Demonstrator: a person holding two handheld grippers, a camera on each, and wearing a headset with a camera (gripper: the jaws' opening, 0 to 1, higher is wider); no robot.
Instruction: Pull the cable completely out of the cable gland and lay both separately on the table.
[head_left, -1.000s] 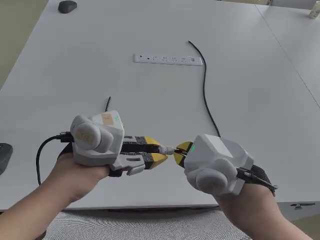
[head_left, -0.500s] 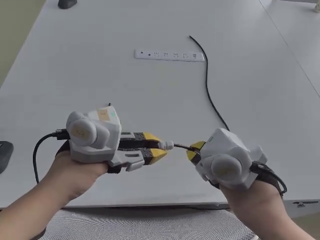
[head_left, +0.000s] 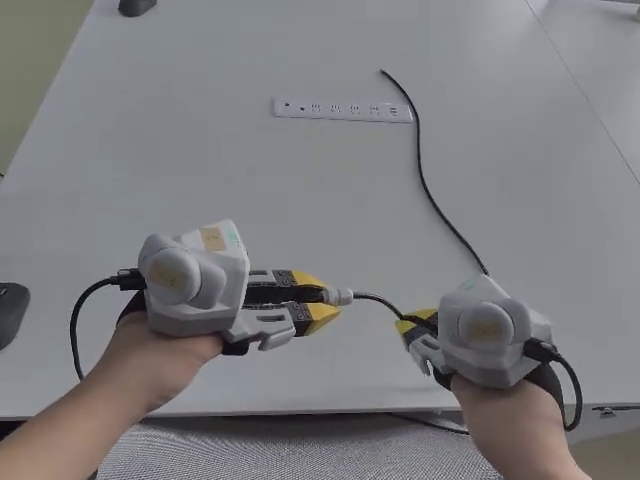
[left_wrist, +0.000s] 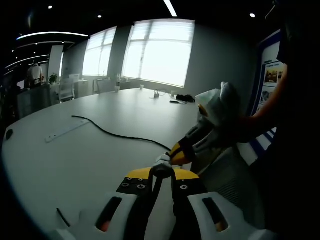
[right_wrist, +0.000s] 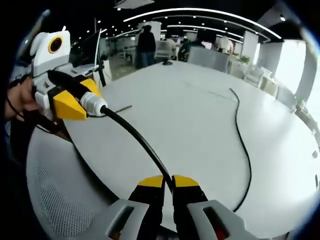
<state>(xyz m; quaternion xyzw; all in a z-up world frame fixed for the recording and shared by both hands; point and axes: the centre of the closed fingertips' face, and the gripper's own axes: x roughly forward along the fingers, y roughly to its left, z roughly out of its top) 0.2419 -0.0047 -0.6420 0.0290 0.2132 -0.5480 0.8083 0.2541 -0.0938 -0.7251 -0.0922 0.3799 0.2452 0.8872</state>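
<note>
Black cable (right_wrist: 135, 135), pinched in right gripper (right_wrist: 167, 181) fingers, enters cable gland (right_wrist: 92, 104) clamped in left gripper (left_wrist: 161, 172) fingers.

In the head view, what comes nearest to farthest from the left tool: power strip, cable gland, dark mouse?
1. cable gland, held by the left tool.
2. power strip, farther ahead, centre.
3. dark mouse, far top-left edge.

even bright light overhead, window glare, dim surroundings and fisheye bending at edges.
</note>
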